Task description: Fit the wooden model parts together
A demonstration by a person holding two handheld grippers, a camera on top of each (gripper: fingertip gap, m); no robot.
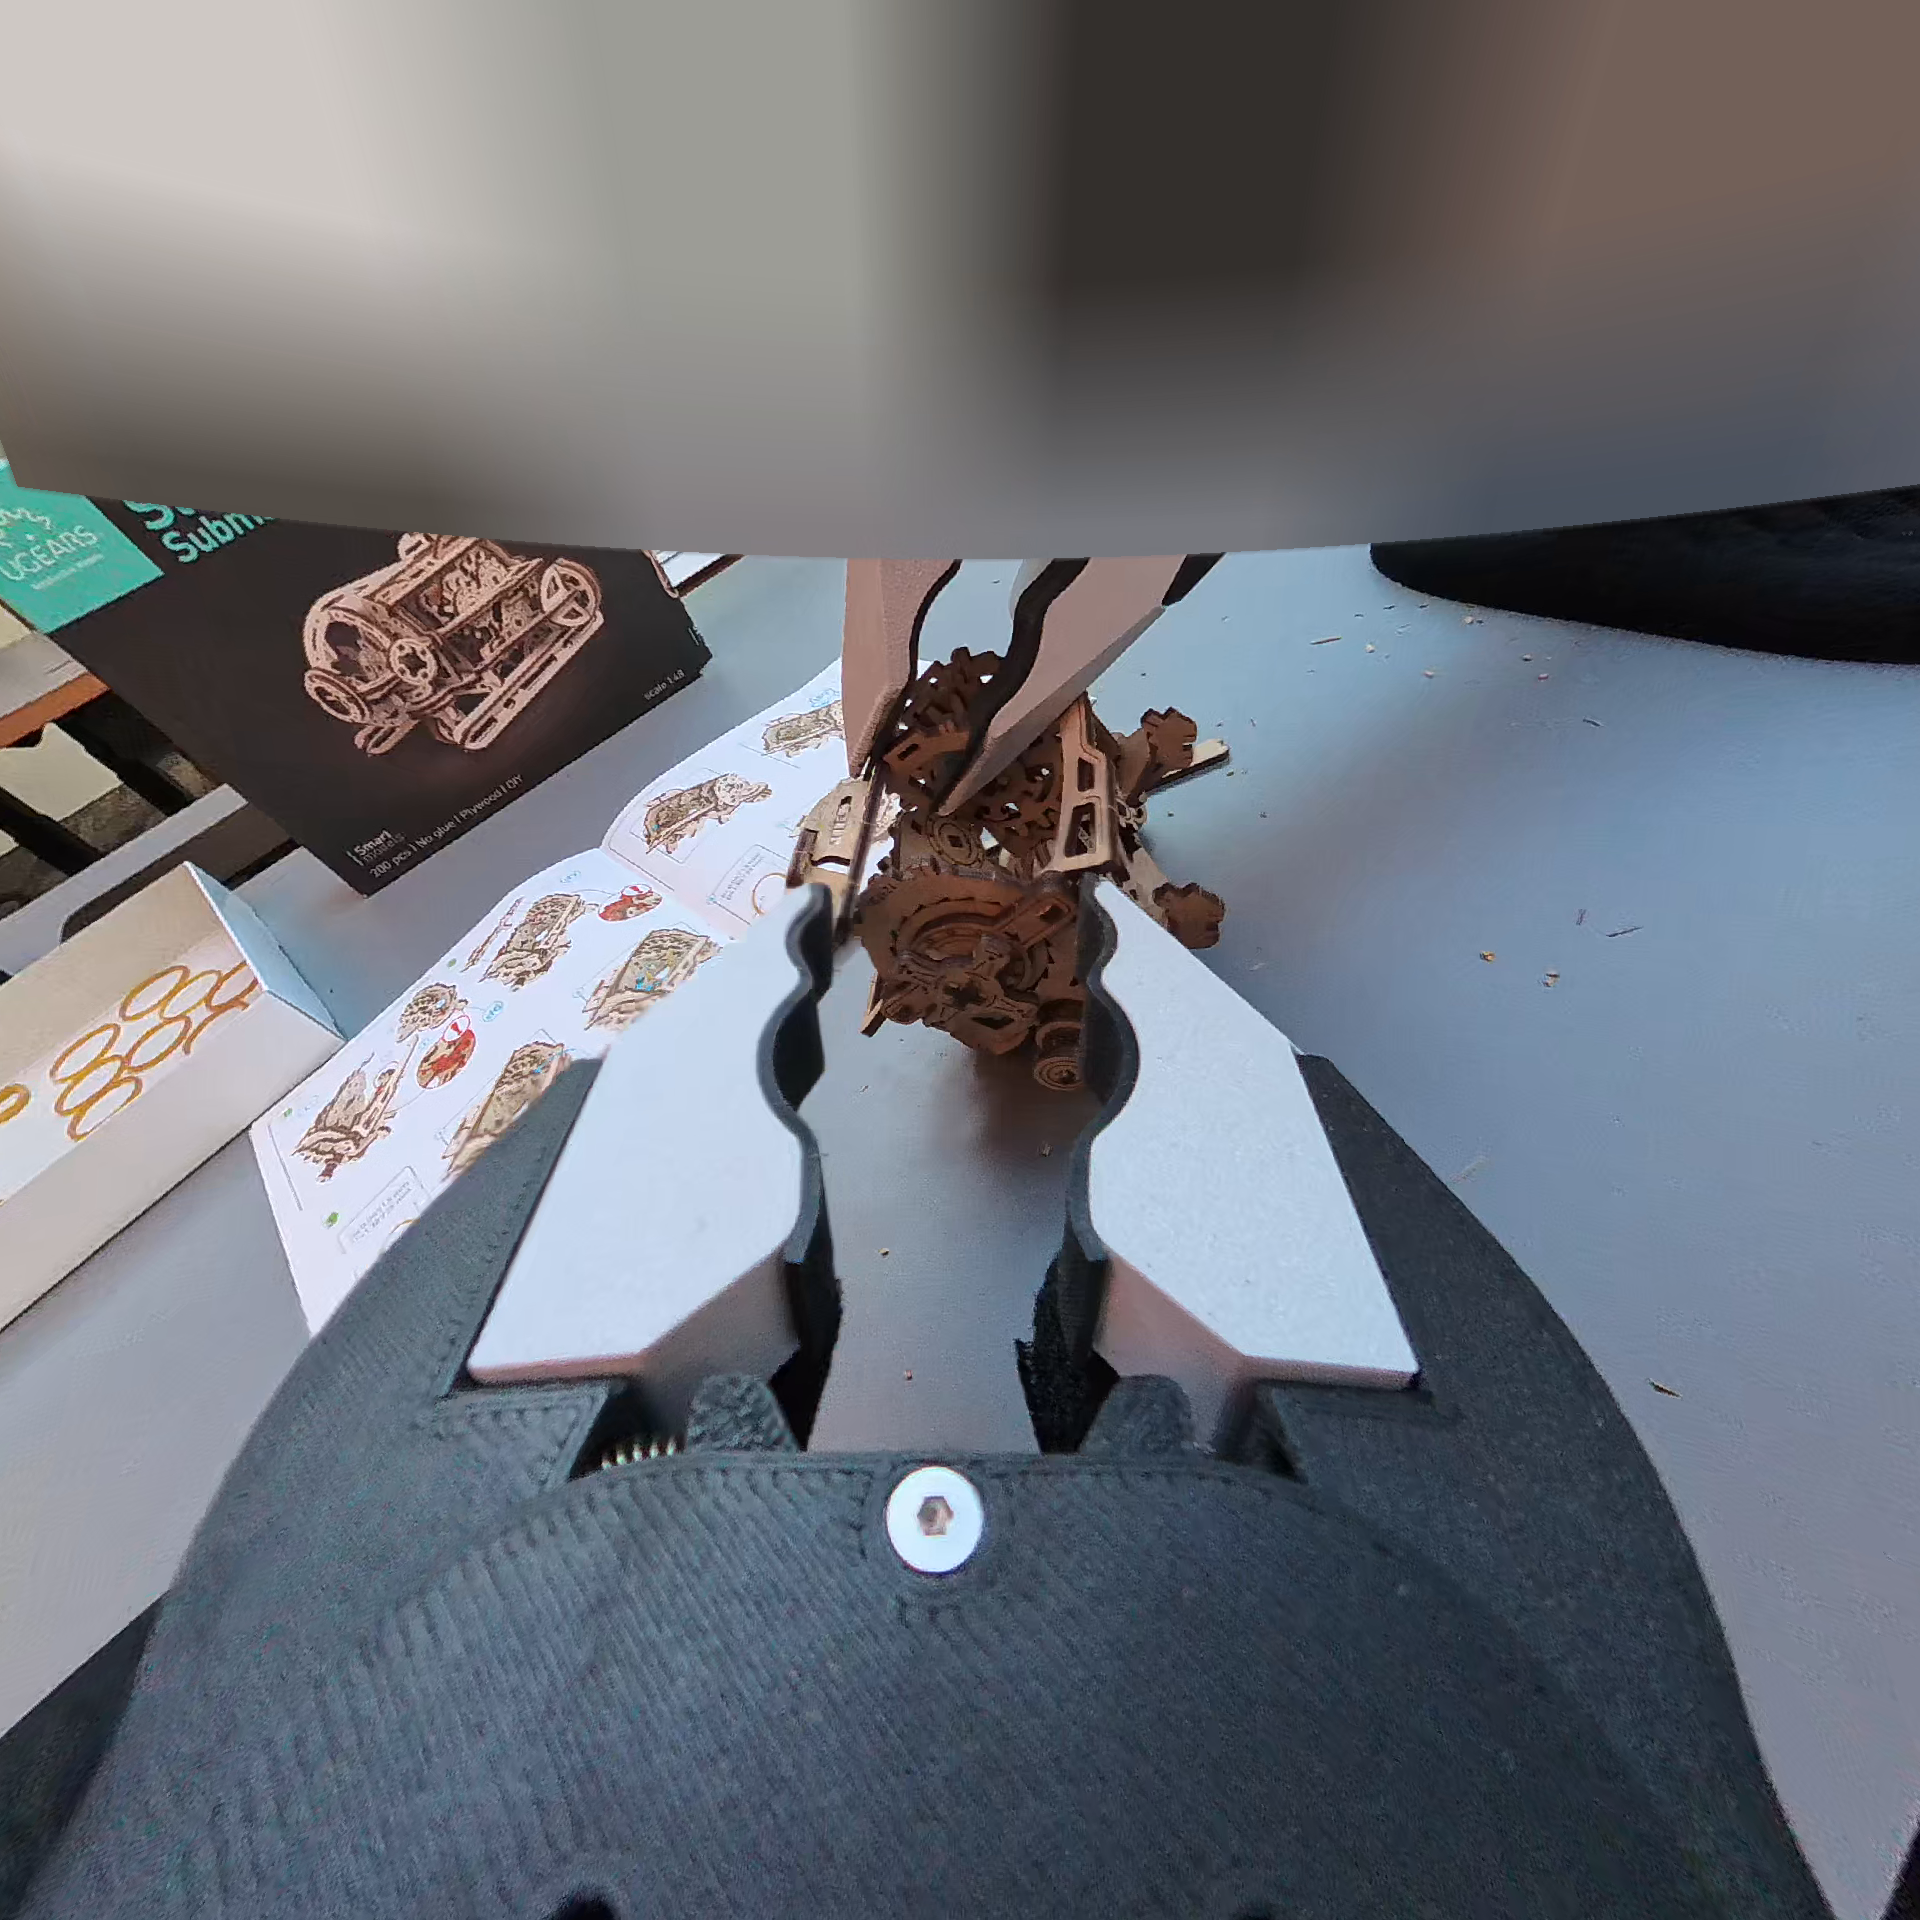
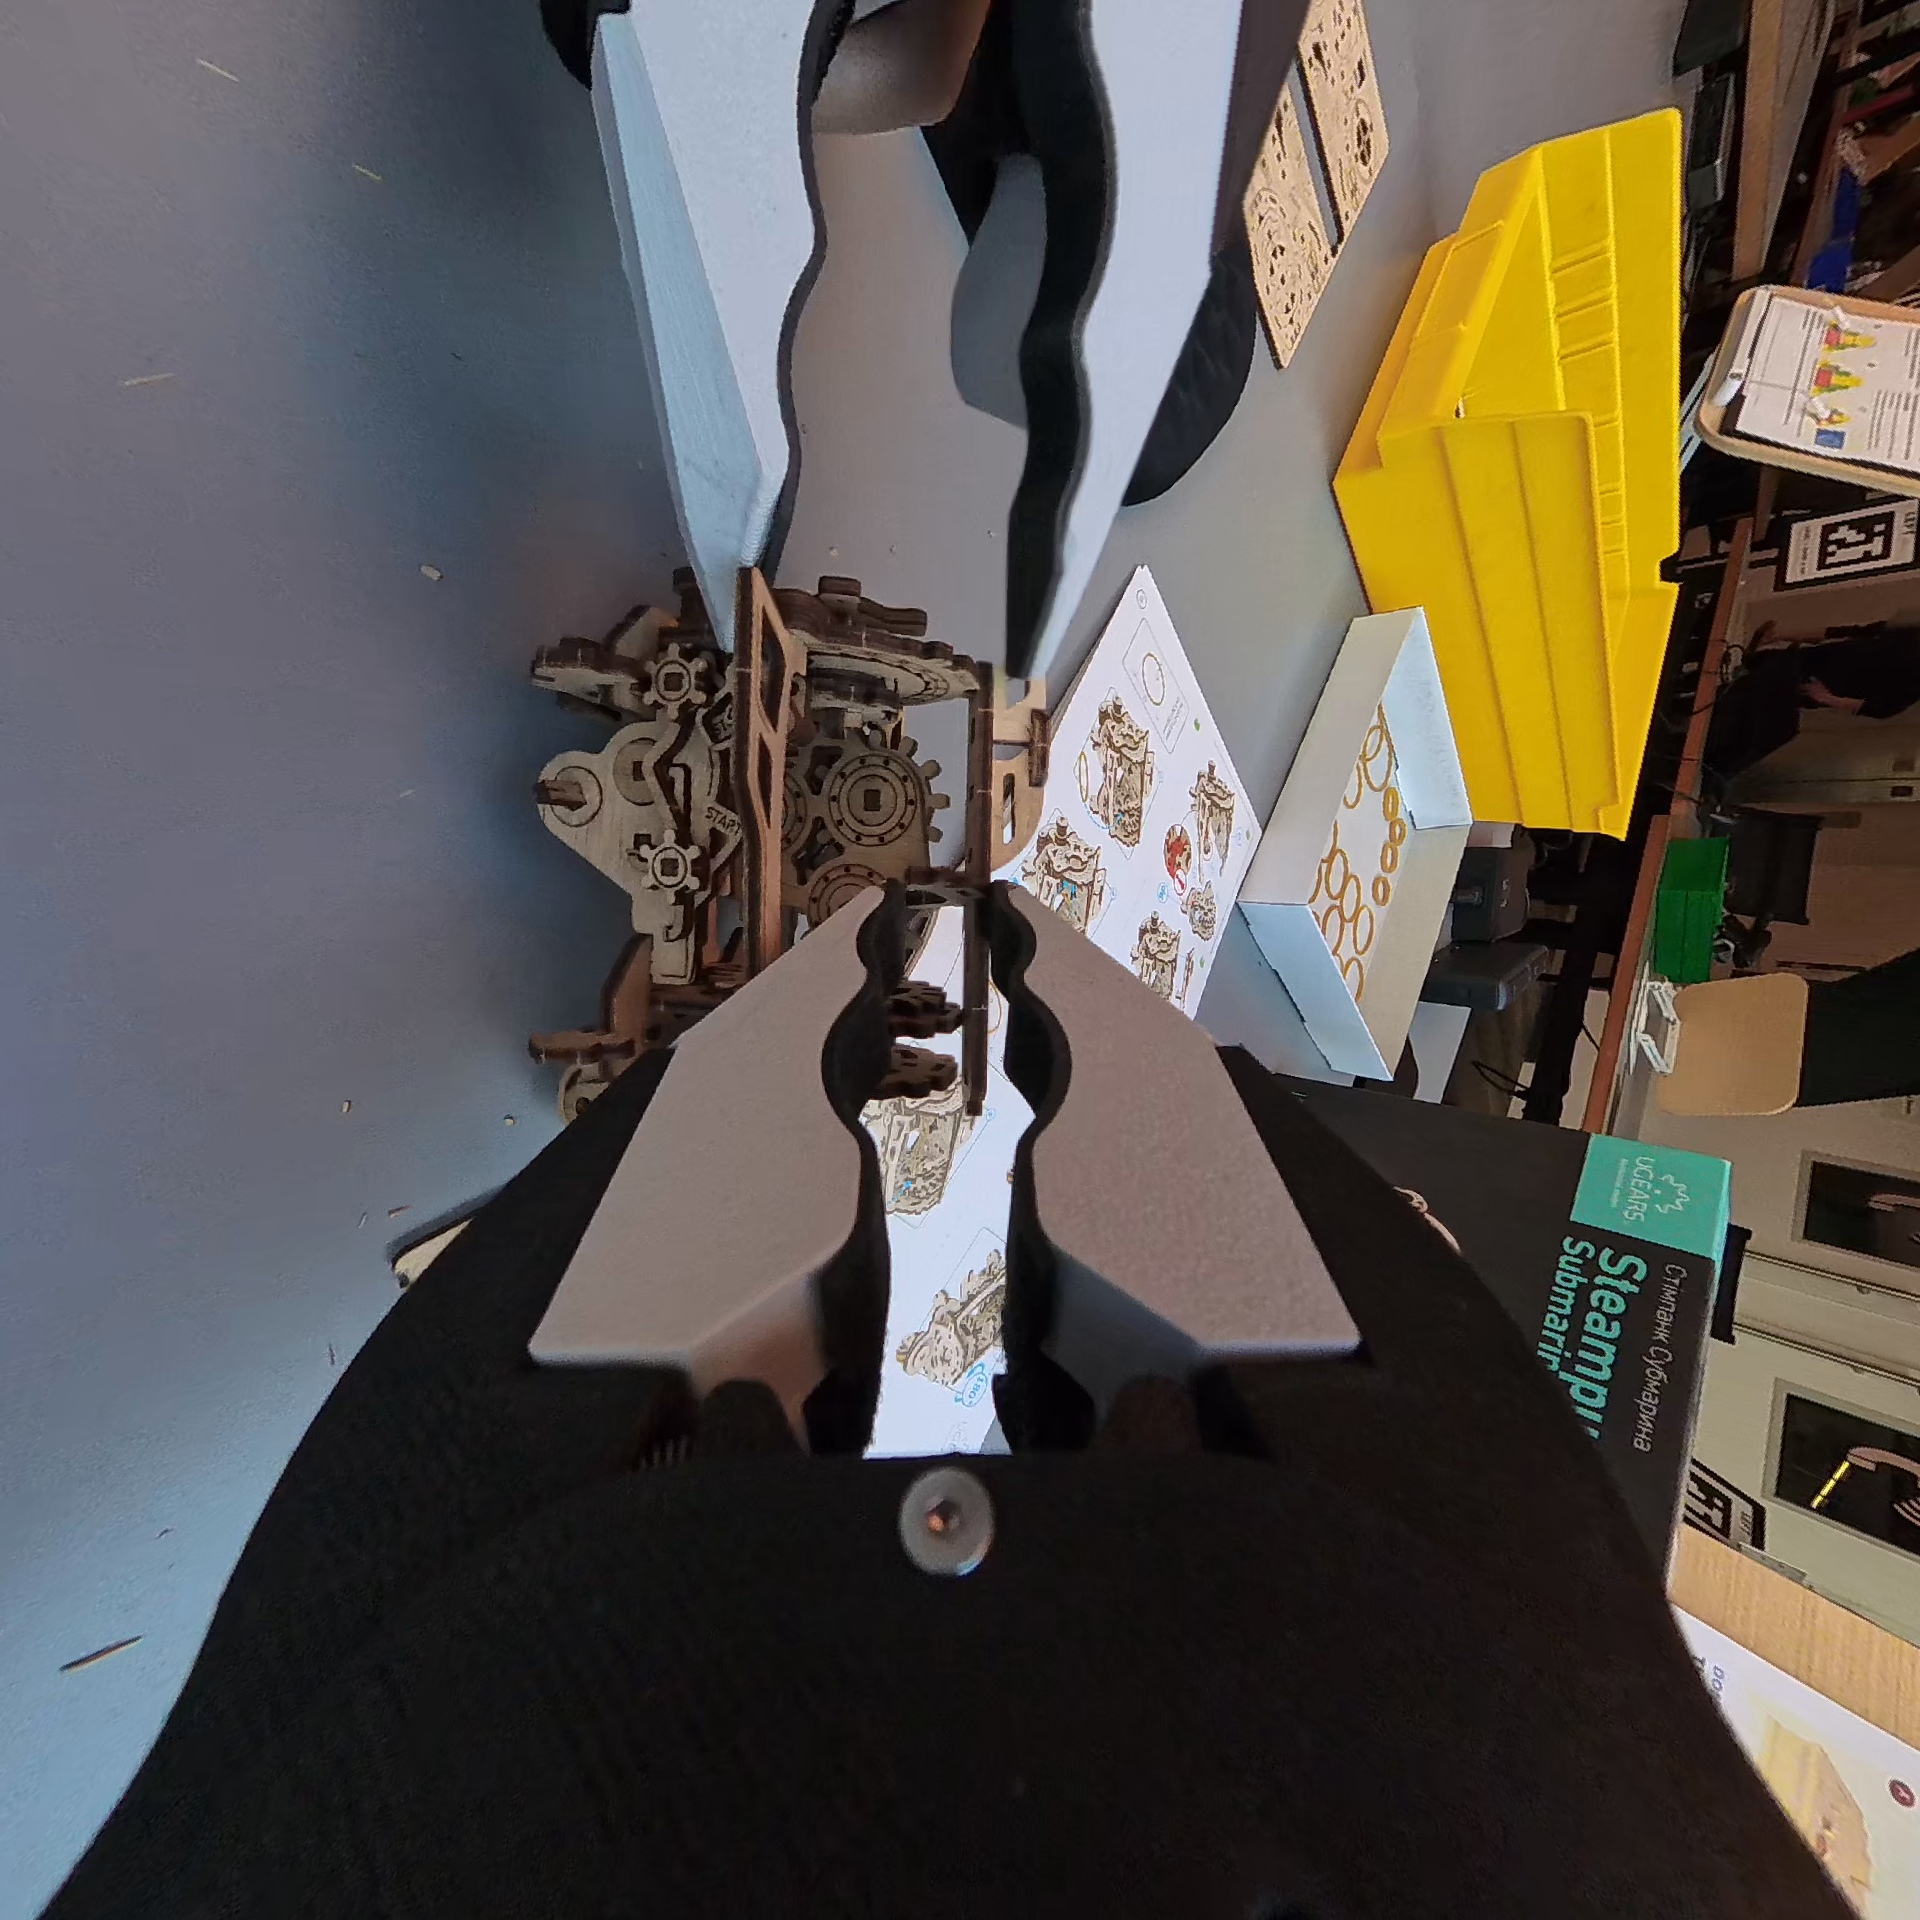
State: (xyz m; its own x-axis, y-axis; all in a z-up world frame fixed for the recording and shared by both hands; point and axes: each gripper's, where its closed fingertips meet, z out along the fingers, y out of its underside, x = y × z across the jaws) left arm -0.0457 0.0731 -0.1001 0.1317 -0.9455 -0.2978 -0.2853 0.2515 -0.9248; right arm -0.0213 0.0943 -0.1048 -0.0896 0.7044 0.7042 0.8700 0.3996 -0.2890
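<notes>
The brown wooden gear model (image 1: 977, 966) stands on the grey table (image 1: 1507, 987). My left gripper (image 1: 956, 914) has its jaws spread wide around the model's width, with both fingertips against its sides. From the right wrist view, the left gripper (image 2: 878, 634) comes in from above and clamps the model (image 2: 644, 790). My right gripper (image 2: 943, 899) is nearly closed on a thin dark wooden panel (image 2: 977, 997) at the model's side, with a small cross piece between its tips. In the left wrist view it (image 1: 909, 779) reaches down onto the model's top left.
An open instruction booklet (image 1: 540, 987) lies left of the model, with a black kit box (image 1: 416, 675) behind it. A white box of yellow rings (image 1: 135, 1039) sits at the far left. Yellow bins (image 2: 1538, 468) and laser-cut wood sheets (image 2: 1309, 187) lie beyond. Wood chips dot the table. Across from one pair of fingers to the other is roughly 4 cm.
</notes>
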